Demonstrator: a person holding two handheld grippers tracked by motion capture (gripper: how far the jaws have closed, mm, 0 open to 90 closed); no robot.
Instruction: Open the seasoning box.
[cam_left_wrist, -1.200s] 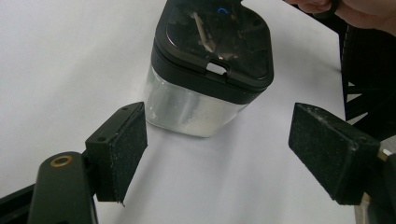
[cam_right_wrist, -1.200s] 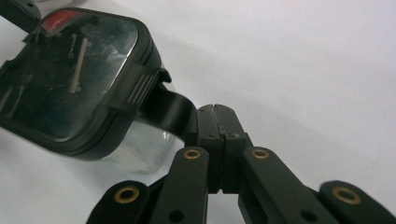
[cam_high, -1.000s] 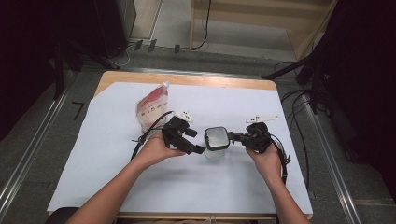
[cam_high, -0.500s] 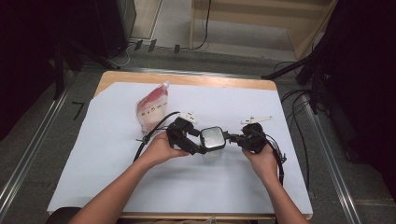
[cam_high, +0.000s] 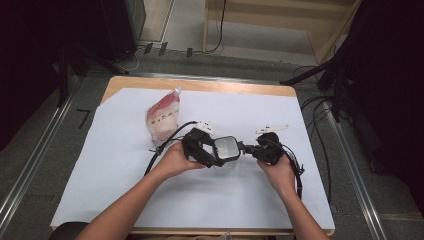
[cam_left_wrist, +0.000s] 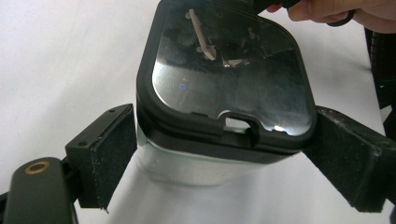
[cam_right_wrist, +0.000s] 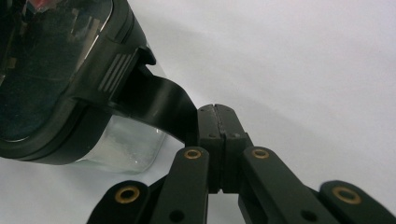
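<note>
A small clear container (cam_high: 226, 150) sits near the middle of the white-covered surface (cam_high: 125, 200), between the two grippers. Its body is transparent and rounded-square, with something pale and powdery showing through the wall in the right gripper view. On top is a black-rimmed lid (cam_left_wrist: 224, 79) with a glossy, reflective window and a small notch at its near edge; a smooth black flap (cam_right_wrist: 159, 105) sticks out from the rim. The left gripper (cam_high: 212, 155), at 9 o'clock of the container, has its matte, padded jaws spread to either side of the body, right beside the walls. The right gripper (cam_high: 245, 148), at 3 o'clock, has its jaws pressed together, pinching the flap. A red-and-white pouch (cam_high: 162, 117) lies at 10 o'clock.
</note>
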